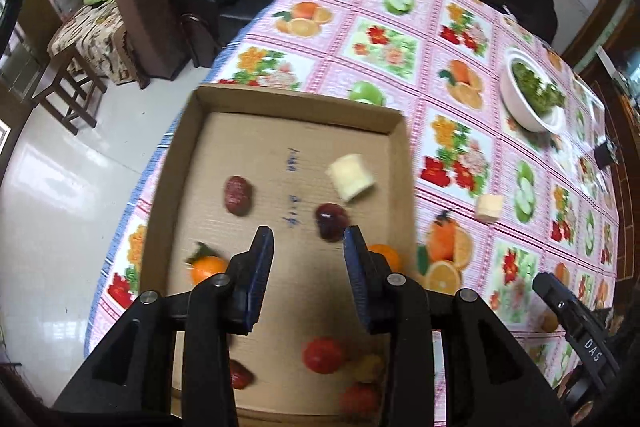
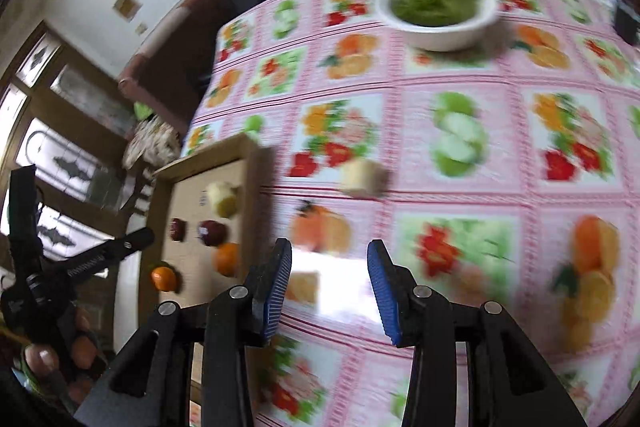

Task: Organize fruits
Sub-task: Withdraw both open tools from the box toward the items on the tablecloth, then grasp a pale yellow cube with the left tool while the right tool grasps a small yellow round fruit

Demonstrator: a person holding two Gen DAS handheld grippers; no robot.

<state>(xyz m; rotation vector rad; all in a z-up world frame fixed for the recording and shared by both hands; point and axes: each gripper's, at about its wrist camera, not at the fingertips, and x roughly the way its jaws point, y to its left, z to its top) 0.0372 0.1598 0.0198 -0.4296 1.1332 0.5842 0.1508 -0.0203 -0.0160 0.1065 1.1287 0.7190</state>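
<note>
Tongs first: the left tongs hang over the cardboard tray with their blue pads apart and nothing between them, and the right tongs hover above the surface, likewise spread and empty.

Inside the tray, just beyond the left tongs, lies a dark plum, with a pale banana chunk farther toward the tray's far wall and a red date off to its left. Two oranges sit near the tray's side walls, one on each side, and a red fruit lies under the tongs near the tray's near end.

Outside the tray, a little way off its right wall, one pale yellow block of fruit rests alone on the flowered cloth. It looks like the last stray piece, so I judge the gathering step nearly done, with this chunk next. The right tongs face it from well short; they would need to go forward and down, pads either side of it.

Blur hides its shape in the right view. From the left view it seems stubby, with no clear long axis, its flat cut face turned up.

Beyond the block, farther from the tray, stands a white bowl of greens.
</note>
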